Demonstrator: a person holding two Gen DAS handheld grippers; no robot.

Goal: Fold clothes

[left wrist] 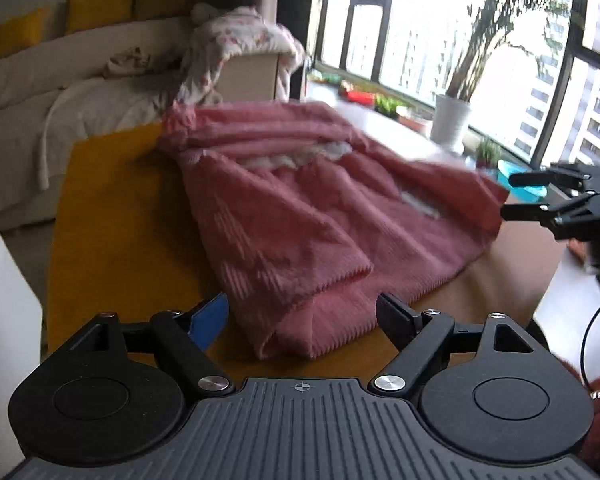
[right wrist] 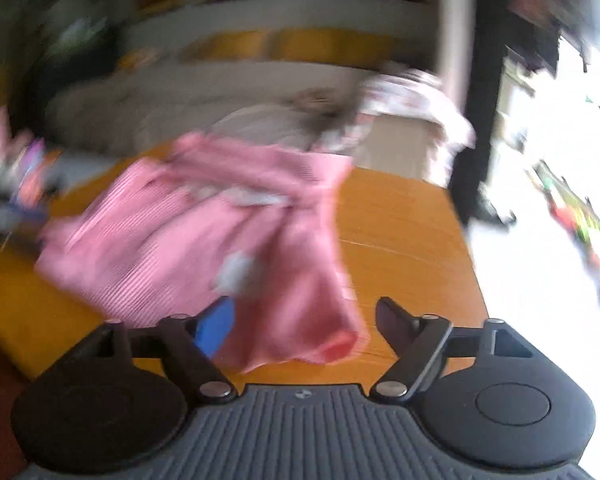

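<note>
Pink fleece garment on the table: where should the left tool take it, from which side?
Grip the near ribbed cuff end of the pink fleece garment, coming in low from the table's near edge. It lies folded between the open fingers of the left tool, a thick free edge; probably the easiest pinch.

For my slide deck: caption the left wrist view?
Open left gripper faces a pink ribbed garment on the wooden table.

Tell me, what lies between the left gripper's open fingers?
In the left wrist view, the near corner of the pink garment lies between the left gripper fingers, on the wooden table.
</note>
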